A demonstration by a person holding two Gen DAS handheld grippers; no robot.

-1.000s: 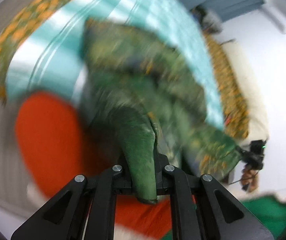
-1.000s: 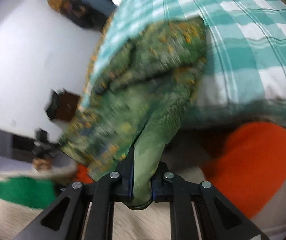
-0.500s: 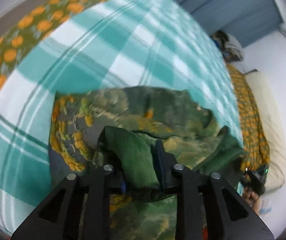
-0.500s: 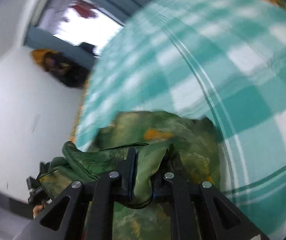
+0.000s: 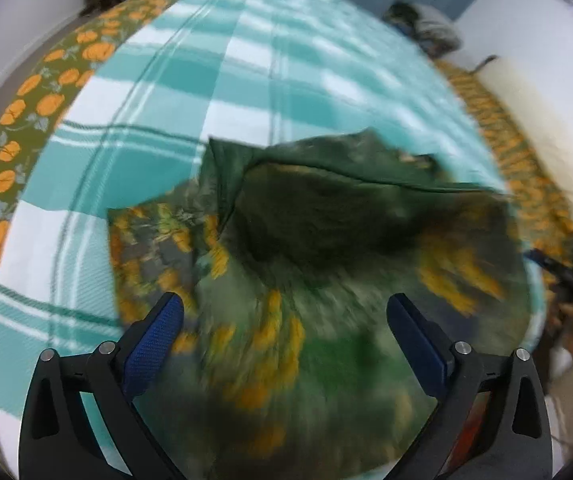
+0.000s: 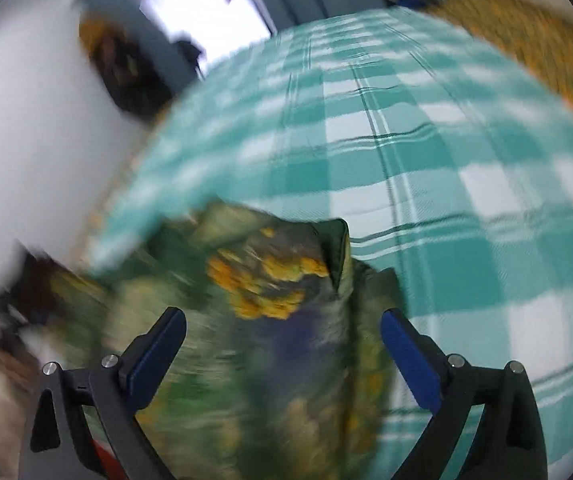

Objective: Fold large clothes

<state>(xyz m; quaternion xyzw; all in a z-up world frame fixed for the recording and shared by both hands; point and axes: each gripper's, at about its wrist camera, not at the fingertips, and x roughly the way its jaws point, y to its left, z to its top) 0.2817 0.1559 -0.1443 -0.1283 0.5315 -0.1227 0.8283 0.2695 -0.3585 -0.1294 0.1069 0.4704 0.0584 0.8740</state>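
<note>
A large green garment with orange flower print (image 5: 326,248) lies bunched on the teal and white checked bedspread (image 5: 214,72). It also shows in the right wrist view (image 6: 262,312), blurred by motion. My left gripper (image 5: 284,312) is open with its blue pads wide apart above the garment and holds nothing. My right gripper (image 6: 282,328) is also open and empty, just above the garment's right side. The other gripper's dark body (image 5: 566,268) shows at the right edge of the left wrist view.
A green border with orange flowers (image 5: 18,128) runs along the bed's left edge. A cream pillow (image 5: 534,128) lies by the white wall on the right. A window and curtains (image 6: 206,12) are at the far end. The checked bedspread (image 6: 446,160) stretches beyond the garment.
Both grippers have opened and let go of the garment, which has dropped onto the bed. Earlier they carried it from near an orange object up over the bedspread.
</note>
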